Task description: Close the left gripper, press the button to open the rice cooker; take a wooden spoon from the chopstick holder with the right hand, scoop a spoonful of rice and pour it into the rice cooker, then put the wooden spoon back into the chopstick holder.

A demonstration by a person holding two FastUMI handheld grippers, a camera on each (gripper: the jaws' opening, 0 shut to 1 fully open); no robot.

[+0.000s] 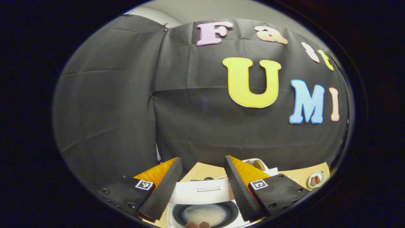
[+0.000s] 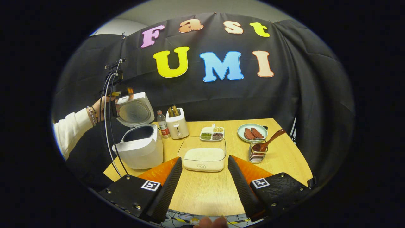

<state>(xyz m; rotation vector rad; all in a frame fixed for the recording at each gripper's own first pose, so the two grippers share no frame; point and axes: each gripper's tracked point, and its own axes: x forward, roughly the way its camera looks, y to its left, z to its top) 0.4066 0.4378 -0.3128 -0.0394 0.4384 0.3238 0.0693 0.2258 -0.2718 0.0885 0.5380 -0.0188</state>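
My right gripper [image 2: 204, 179] hangs at the bottom centre of the right gripper view, jaws wide apart with nothing between them, over the near edge of the wooden table [image 2: 284, 155]. The rice cooker [image 2: 139, 150] at left centre already stands with its lid [image 2: 134, 110] up, so I judge the step in hand is fetching the wooden spoon [image 2: 269, 141]. It leans in the wire chopstick holder [image 2: 257, 153] right of centre, handle tilted up to the right. I would come in along that slant, pinch the handle high and lift along it, so the holder does not tip.

Counting outward: one clear tub of rice [image 2: 202, 157], one spoon, one holder, one cooker, one bottle [image 2: 163, 124], one toaster [image 2: 177, 125], one divided dish [image 2: 212, 133], one plate [image 2: 252, 132] carrying two brown pieces.

In the left gripper view my left gripper [image 1: 202, 186] sits low in the frame, jaws apart, above the open pot [image 1: 204, 212].
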